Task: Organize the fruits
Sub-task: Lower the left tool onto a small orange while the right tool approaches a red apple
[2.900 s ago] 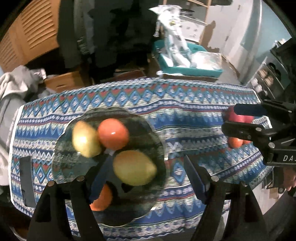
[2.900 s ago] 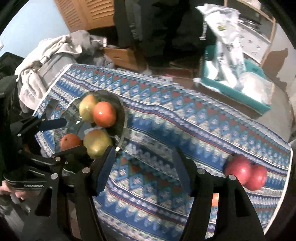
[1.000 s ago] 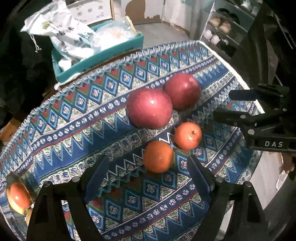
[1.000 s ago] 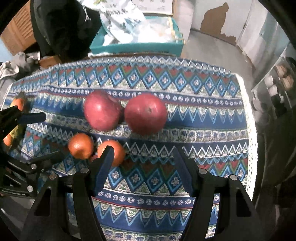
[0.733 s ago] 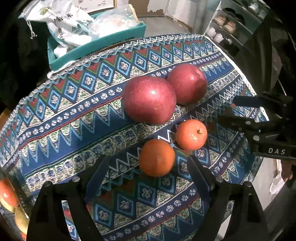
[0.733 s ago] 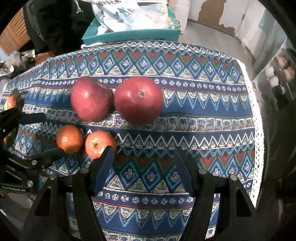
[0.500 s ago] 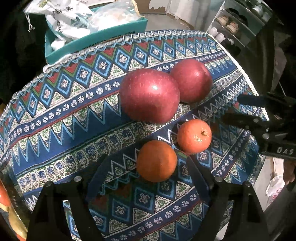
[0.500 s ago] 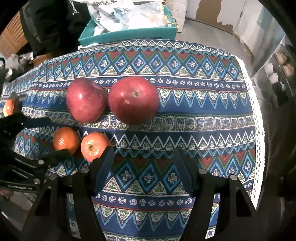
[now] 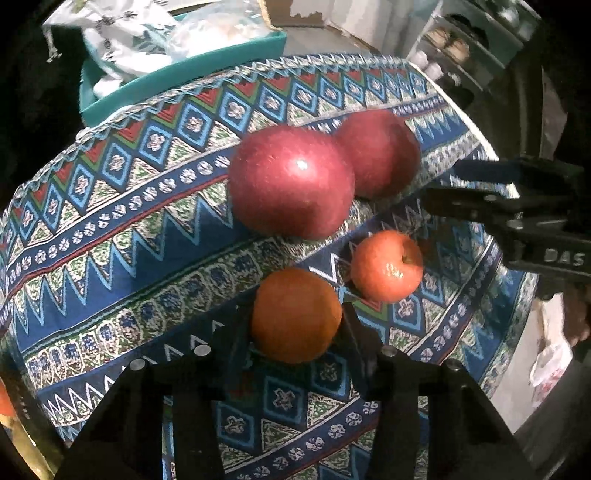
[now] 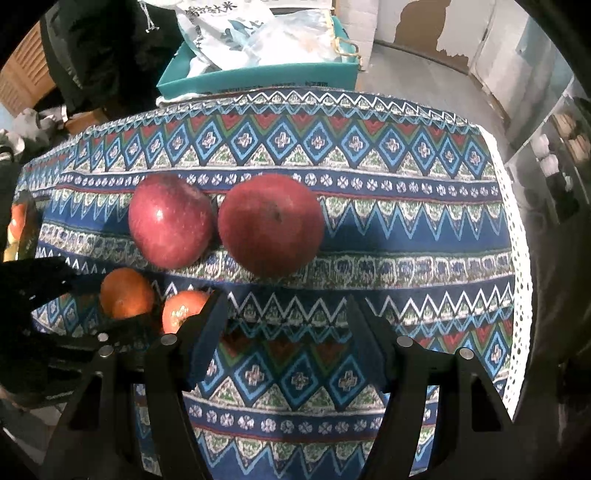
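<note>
Fruits mostly wait on the counter [image 10: 406,236]: two red apples [image 9: 291,186], one small one [image 9: 386,265]. Left tongs [image 9: 293,325] clamp the orange [image 9: 295,314]; right tongs [image 10: 286,332] hang apart, empty.

Setting: a lived-in home room. Evidence: a desk under a woven blue, red and white geometric-patterned tablecloth [image 10: 369,229] with a white lace edge; a teal plastic crate [image 10: 258,79] holding printed white bags; slatted wooden cupboard doors [image 10: 22,77]; a heap of pale clothing [image 10: 26,129]. Further: open shelving with small jars [image 10: 554,162]; a white wall with peeling paint [image 10: 424,33].
</note>
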Available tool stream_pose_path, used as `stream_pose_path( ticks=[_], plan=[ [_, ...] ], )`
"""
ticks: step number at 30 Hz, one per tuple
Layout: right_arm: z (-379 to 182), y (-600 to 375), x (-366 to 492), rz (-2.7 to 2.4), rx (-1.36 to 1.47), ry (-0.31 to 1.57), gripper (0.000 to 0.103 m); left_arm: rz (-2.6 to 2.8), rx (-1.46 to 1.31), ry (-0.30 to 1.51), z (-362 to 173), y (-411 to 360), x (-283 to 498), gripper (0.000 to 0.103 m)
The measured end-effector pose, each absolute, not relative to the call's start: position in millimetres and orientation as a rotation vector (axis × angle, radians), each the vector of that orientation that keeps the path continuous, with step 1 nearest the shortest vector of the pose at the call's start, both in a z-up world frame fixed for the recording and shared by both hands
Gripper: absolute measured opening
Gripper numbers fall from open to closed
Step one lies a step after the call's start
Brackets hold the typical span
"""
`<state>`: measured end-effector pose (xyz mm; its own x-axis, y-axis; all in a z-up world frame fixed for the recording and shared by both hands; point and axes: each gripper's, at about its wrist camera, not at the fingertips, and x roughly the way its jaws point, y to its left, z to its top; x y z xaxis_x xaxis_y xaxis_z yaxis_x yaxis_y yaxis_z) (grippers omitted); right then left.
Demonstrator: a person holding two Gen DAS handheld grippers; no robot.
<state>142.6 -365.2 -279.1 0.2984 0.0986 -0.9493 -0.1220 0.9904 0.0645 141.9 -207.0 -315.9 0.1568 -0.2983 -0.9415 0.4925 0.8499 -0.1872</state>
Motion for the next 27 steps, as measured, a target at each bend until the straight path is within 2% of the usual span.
stream_pose_path(
  ticks=[13, 16, 27],
  plan=[
    [-298.5, -352.1, 178.0, 0.201, -0.038, 1.253, 0.067, -0.514, 0.079, 1.267, -297.7, -174.3, 167.6, 0.047],
    [-305.9, -348.8, 184.1, 0.204, -0.039, 1.259, 0.073, -0.512, 0.075, 1.264, -297.1, -170.8, 170.3, 0.047],
    [-318.1, -341.0, 206.1, 0.206, -0.044, 1.254, 0.077, -0.513, 0.044, 1.260, -291.7, -163.0, 172.4, 0.047]
  ],
)
